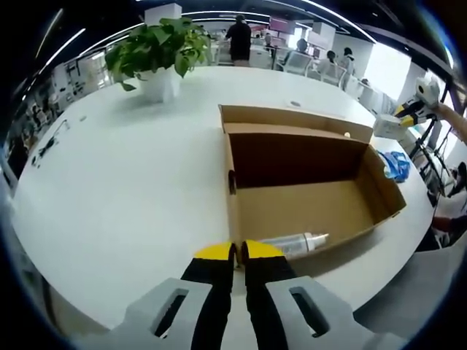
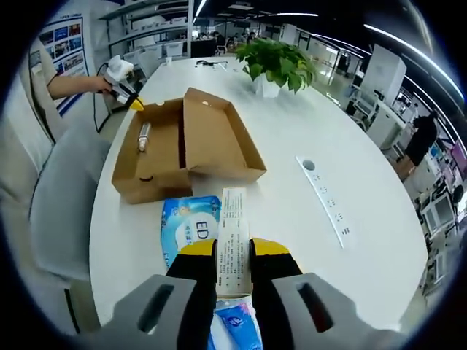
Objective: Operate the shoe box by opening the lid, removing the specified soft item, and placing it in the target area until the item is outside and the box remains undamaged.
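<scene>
In the left gripper view, the left tongs (image 1: pixel 239 250) have their yellow tips pressed together with nothing between them, hovering above the white counter (image 1: pixel 131 189). Just beyond the tips lies the open cardboard shoe box (image 1: pixel 306 182), its lid (image 1: pixel 292 120) folded back on the far side. Inside the box, against the wall nearest the tongs, a slim silver spray bottle (image 1: pixel 295 243) lies on its side. A potted plant (image 1: pixel 157 55) stands well beyond the box, to the left of the tongs' line.

In the right gripper view, the right tongs (image 2: pixel 233 251) are closed on a blue soft pack (image 2: pixel 235 324) with a long white printed label (image 2: pixel 233 240) that sticks forward between the jaws. Touching the counter just ahead and a little left of these tongs lies a second blue wipes pack (image 2: pixel 186 226), outside the box and close to its near wall. The shoe box (image 2: pixel 186 149) sits further ahead. Beyond it, at the left, the other tongs (image 2: pixel 136 104) show, held in a person's hand (image 2: pixel 102 84).
</scene>
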